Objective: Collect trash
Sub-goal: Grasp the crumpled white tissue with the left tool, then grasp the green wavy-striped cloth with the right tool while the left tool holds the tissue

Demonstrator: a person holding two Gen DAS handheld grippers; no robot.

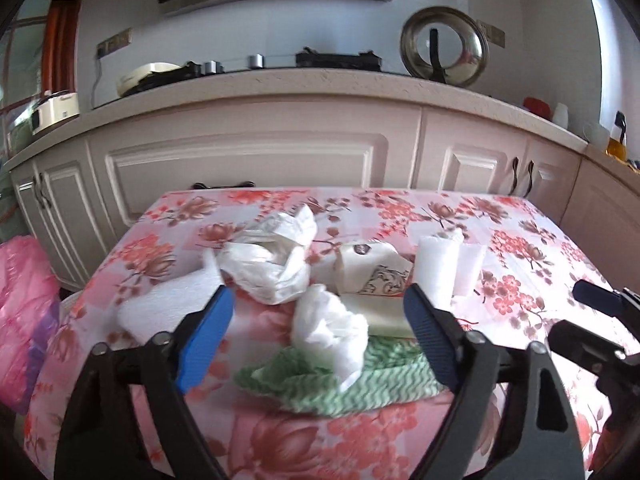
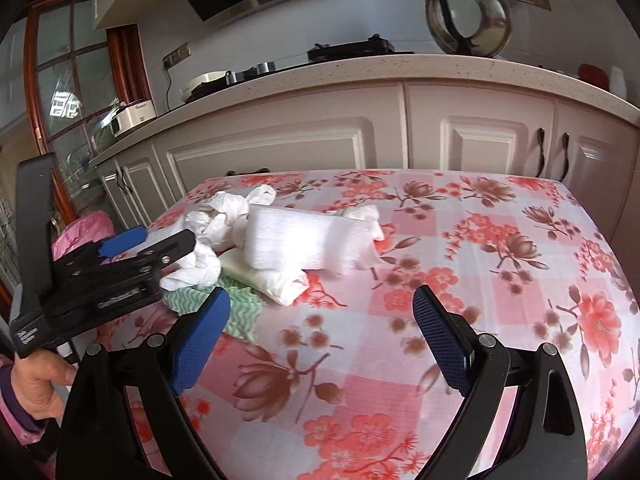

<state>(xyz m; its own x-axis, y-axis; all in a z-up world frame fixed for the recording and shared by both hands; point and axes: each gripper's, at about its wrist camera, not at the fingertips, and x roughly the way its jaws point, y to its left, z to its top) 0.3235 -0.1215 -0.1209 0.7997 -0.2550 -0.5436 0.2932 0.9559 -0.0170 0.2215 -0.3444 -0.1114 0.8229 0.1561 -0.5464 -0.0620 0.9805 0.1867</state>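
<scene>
A heap of trash lies on the flowered tablecloth (image 1: pixel 520 240): a crumpled white tissue (image 1: pixel 328 328) on a green wavy cloth (image 1: pixel 360 384), a crumpled white plastic bag (image 1: pixel 272 264), a tissue pack (image 1: pixel 372 268), a white foam roll (image 1: pixel 436 268) and a flat white sheet (image 1: pixel 168 308). My left gripper (image 1: pixel 320 300) is open, its blue pads either side of the crumpled tissue, not pressing it. In the right wrist view the left gripper (image 2: pixel 160 240) reaches in from the left over the tissue (image 2: pixel 196 268). My right gripper (image 2: pixel 322 298) is open over bare tablecloth, just short of the foam roll (image 2: pixel 308 240).
A pink plastic bag (image 1: pixel 24 320) sits beside the table at the left. Behind the table runs a counter (image 1: pixel 320 84) with cabinets, a stove and a pot lid (image 1: pixel 444 52). A hand (image 2: pixel 36 384) holds the left gripper. The table's far edge is close behind the heap.
</scene>
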